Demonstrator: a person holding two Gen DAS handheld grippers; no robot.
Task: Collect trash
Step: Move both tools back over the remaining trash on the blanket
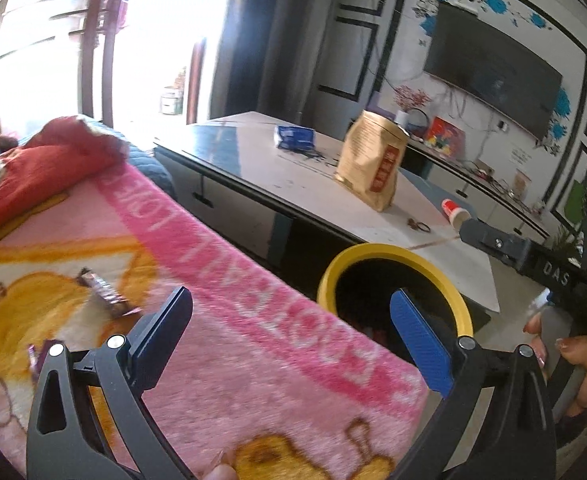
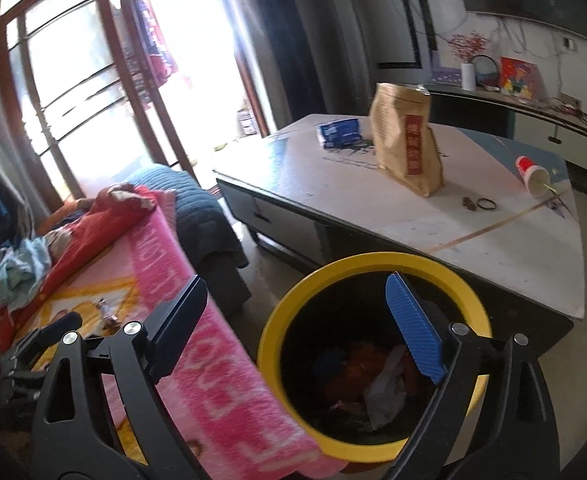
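Note:
A yellow-rimmed black bin (image 2: 373,264) stands on the floor between the pink blanket (image 2: 221,368) and the low table (image 2: 493,240); crumpled wrappers and paper (image 2: 385,392) lie inside it. My right gripper (image 2: 297,292) hangs open above the bin's left rim, nothing between its fingers. My left gripper (image 1: 291,300) is open over the blanket's (image 1: 253,340) edge, with the bin (image 1: 373,252) just beyond its blue finger. Two purple snack wrappers (image 1: 103,292) (image 1: 39,356) lie on the blanket to the left. On the table (image 1: 293,184) are a brown paper bag (image 1: 373,160), a blue packet (image 1: 293,138) and a tipped paper cup (image 1: 455,212).
The other gripper's body (image 1: 541,264) and a hand (image 1: 581,368) sit at the right of the left wrist view. Red and blue bedding (image 2: 105,208) is heaped at the blanket's far end. A glass door (image 2: 73,80) and a TV cabinet (image 2: 553,120) line the room.

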